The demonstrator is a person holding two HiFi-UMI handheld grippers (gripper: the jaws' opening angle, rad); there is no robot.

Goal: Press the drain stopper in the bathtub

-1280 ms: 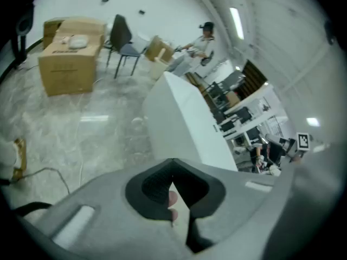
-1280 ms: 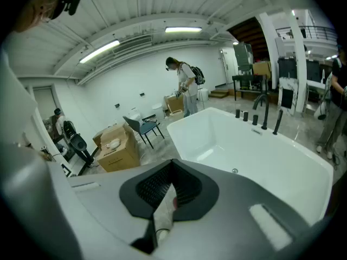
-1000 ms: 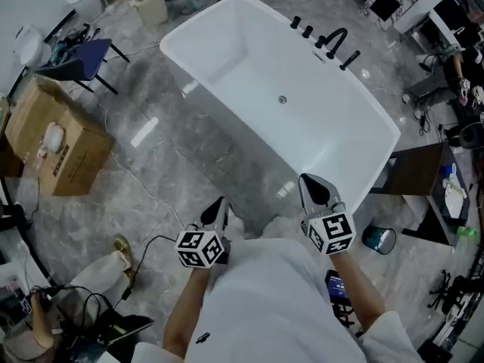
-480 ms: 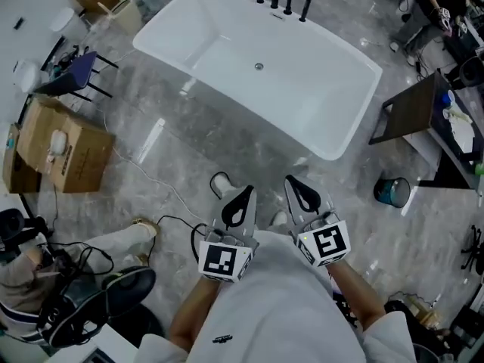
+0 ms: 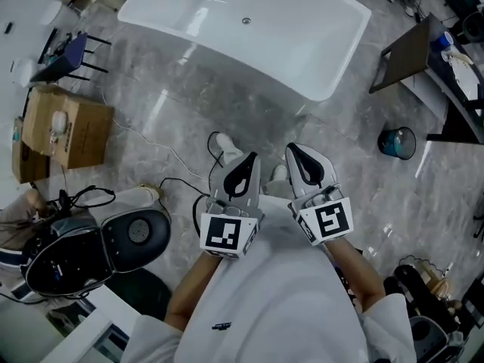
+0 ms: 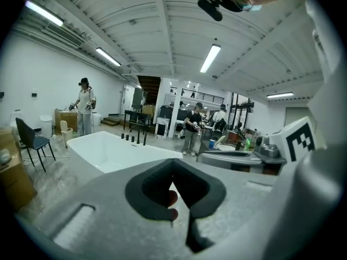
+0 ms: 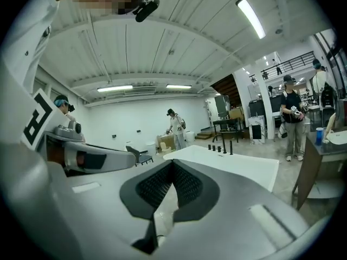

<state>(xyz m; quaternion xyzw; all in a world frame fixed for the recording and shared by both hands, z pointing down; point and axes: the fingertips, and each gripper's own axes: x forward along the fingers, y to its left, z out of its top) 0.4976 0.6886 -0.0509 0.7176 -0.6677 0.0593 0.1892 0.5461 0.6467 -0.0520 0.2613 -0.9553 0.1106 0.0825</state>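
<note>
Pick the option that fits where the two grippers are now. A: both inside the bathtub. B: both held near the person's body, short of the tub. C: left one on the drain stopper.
B: in the head view the left gripper and right gripper sit by the torso over floor, the bathtub lying ahead.

The right gripper [image 7: 172,167] was seen with its jaws pressed together at the tips. The white bathtub [image 7: 238,166] was framed beyond, at three o'clock of them.

Head view looks steeply down. Both gripper views face level toward the bathtub [image 5: 302,51] [image 6: 103,153] [image 7: 233,164], which all three share.
</note>
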